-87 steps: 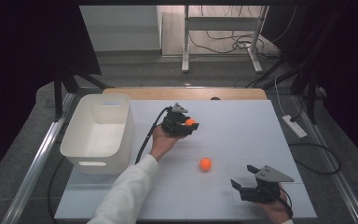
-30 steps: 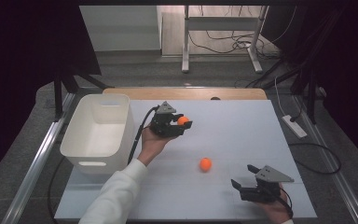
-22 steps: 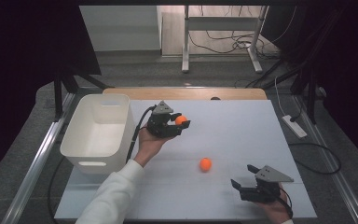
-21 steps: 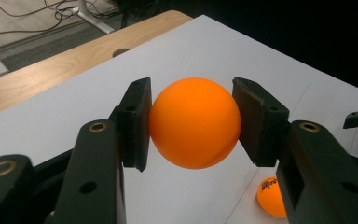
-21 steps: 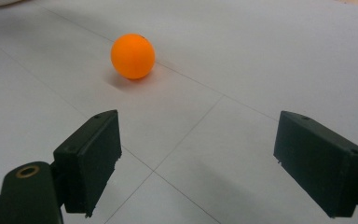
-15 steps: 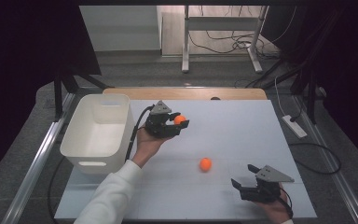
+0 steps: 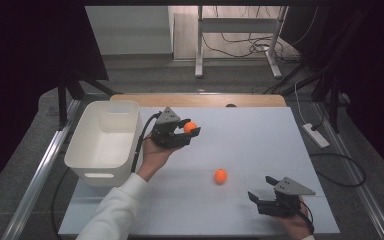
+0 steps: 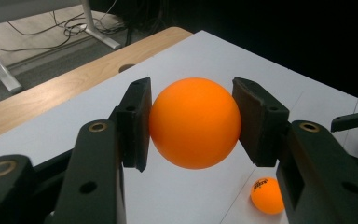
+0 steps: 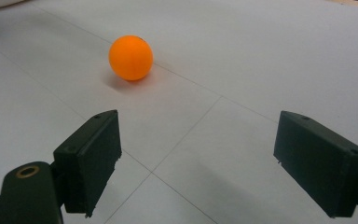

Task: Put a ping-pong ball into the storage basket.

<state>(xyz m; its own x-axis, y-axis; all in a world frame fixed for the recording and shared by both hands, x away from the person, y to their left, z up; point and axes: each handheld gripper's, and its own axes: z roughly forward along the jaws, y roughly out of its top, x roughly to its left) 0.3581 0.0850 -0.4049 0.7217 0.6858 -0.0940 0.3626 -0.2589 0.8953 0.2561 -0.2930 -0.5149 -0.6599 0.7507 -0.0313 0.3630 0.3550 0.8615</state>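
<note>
My left gripper (image 7: 190,131) is lifted above the white table, just right of the white bin (image 7: 105,142), and is shut on an orange ball (image 7: 190,127). In the left gripper view that held ball (image 8: 194,122) sits squeezed between both pads (image 8: 136,122). A second orange ball (image 7: 220,175) lies on the table in the middle, also in the left gripper view as the loose ball (image 8: 266,195) and in the right gripper view as the loose ball (image 9: 130,57). My right gripper (image 7: 256,200) rests near the front right edge, open, with nothing between its jaws (image 9: 196,163); the loose ball lies ahead of it.
The white bin stands empty at the table's left side. A wooden strip (image 7: 200,100) runs along the table's far edge. Cables and a power strip (image 7: 316,135) lie on the floor to the right. A metal rail (image 7: 40,175) borders the left.
My left gripper has carried its ball leftward toward the bin and a little upward. The right gripper and the loose ball have stayed put.
</note>
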